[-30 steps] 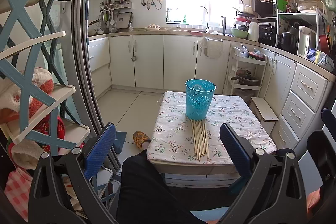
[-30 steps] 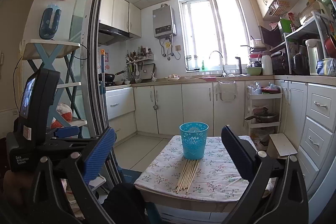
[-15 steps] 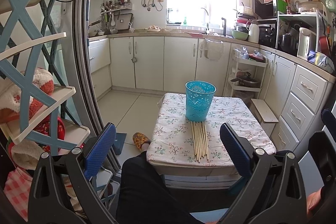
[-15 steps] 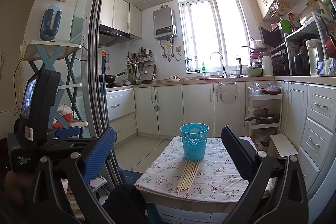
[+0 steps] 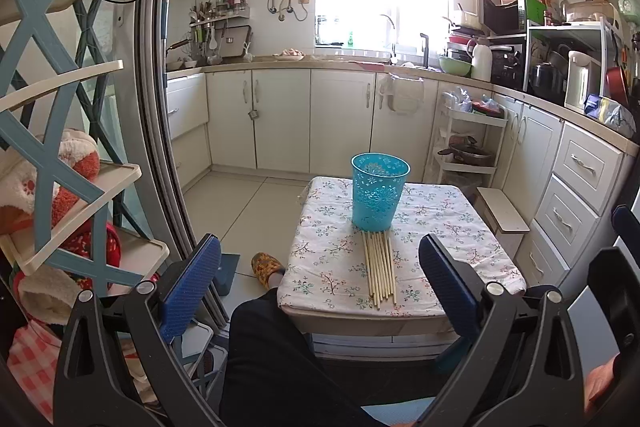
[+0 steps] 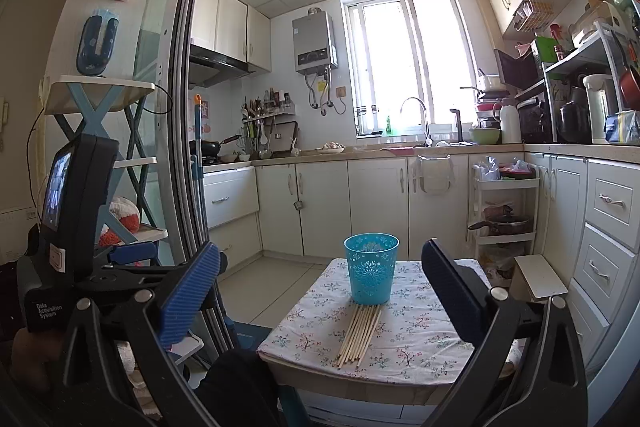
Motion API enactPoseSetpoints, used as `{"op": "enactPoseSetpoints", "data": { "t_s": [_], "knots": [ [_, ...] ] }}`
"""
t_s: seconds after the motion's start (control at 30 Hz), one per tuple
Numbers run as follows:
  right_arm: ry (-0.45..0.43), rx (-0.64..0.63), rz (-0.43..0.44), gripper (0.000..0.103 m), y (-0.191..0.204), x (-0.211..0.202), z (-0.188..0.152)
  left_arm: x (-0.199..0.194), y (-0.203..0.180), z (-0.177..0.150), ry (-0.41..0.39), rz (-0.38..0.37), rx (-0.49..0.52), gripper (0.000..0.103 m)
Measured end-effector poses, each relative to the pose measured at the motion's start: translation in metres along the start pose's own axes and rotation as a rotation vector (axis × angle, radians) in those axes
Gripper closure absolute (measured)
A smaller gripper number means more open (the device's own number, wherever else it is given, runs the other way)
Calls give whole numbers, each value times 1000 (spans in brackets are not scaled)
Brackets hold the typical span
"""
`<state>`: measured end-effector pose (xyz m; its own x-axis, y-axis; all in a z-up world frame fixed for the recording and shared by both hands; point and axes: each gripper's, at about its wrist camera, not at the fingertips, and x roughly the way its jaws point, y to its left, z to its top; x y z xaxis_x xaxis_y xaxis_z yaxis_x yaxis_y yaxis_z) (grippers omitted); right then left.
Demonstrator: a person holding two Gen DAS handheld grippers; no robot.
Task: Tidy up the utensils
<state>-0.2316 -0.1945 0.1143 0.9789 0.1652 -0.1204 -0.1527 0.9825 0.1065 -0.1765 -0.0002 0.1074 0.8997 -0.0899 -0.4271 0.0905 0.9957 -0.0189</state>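
A bundle of pale wooden chopsticks [image 5: 379, 269] lies flat on a small table [image 5: 448, 239] covered by a flowered cloth, their far ends touching the base of an upright turquoise plastic cup [image 5: 379, 195] that stands near the middle of the table. The left gripper [image 5: 320, 281] is held back from the table's near edge with its blue-padded jaws spread wide, holding and touching nothing. The right gripper [image 6: 320, 285] is likewise spread wide and empty, short of the table, with the cup and chopsticks showing in the gap between its fingers. A dark-trousered leg [image 5: 276, 359] sits between the left gripper and the table. A slippered foot [image 5: 266, 267] rests on the floor just left of the table. A shelf rack [image 5: 76, 187] with soft toys stands to the left, and white kitchen cabinets [image 5: 280, 119] line the walls behind.
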Motion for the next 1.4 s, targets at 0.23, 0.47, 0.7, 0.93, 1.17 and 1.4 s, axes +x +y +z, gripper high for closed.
{"op": "enactPoseSetpoints", "data": {
  "t_s": [0.23,0.47,0.7,0.93,1.17,1.4],
  "knots": [
    [11,-13,-2,6,-2,4,-3,6,6,-1,10,5,-28,8],
    [59,-24,-10,6,-7,19,-6,21,8,-2,35,6,-38,8],
    [219,66,-84,6,-44,61,-18,66,6,-4,111,-9,-55,8],
    [383,-31,-144,12,-89,146,-55,136,-1,-11,228,-15,-27,8],
    [678,100,-102,66,-120,265,-128,214,5,-27,362,-1,-51,8],
    [781,154,-143,76,-126,333,-168,268,10,-37,440,15,-80,8]
  ]
}}
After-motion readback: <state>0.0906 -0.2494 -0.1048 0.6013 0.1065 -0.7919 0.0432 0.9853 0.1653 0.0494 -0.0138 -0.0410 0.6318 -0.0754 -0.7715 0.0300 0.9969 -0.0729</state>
